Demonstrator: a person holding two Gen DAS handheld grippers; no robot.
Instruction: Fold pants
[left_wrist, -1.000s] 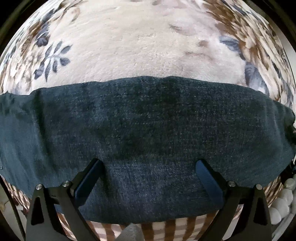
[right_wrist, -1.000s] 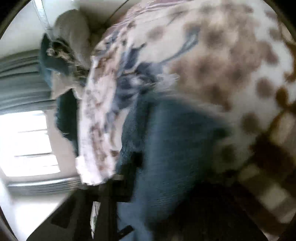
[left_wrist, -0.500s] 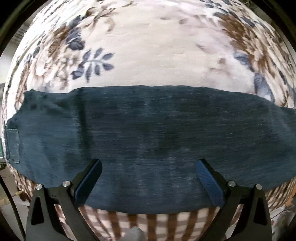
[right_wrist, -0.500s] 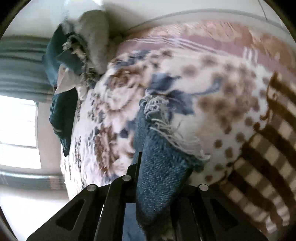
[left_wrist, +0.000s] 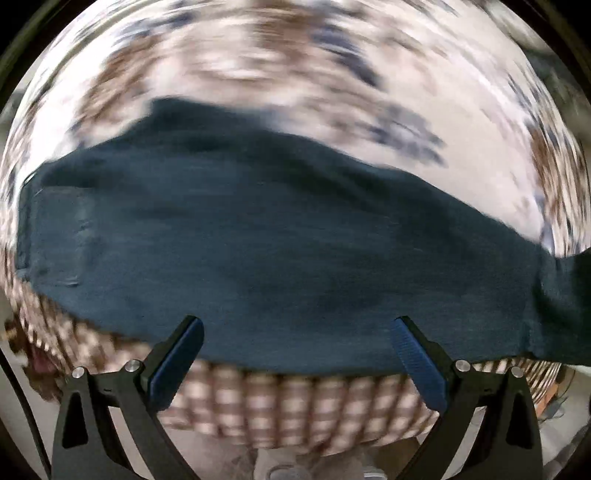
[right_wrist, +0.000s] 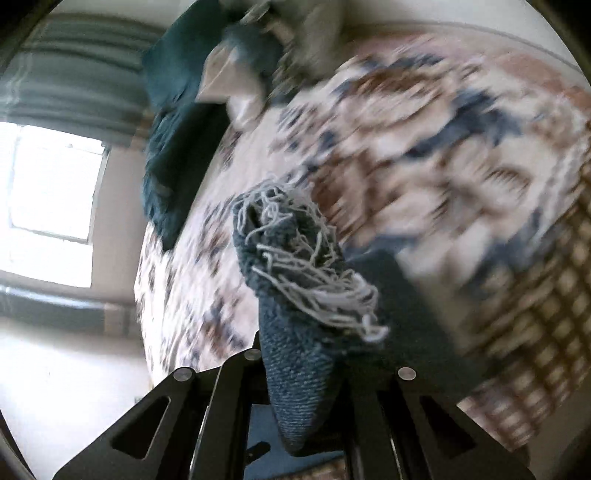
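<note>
Dark blue denim pants (left_wrist: 258, 240) lie in a long band across a floral blanket (left_wrist: 295, 74), with a back pocket at the left end. My left gripper (left_wrist: 295, 347) is open and empty, hovering over the pants' near edge. My right gripper (right_wrist: 299, 369) is shut on the frayed hem end of the pants (right_wrist: 295, 266), which stands up out of the jaws with pale threads hanging. The view is motion-blurred.
The blanket has a brown checked border (left_wrist: 295, 402) along the bed's near edge. In the right wrist view, a pile of teal and grey bedding (right_wrist: 207, 74) lies at the bed's far end, beside a bright window (right_wrist: 48, 199).
The left gripper has pulled back and swung left, bringing the pocket end into view. The right gripper has lifted the hem higher off the blanket and turned.
</note>
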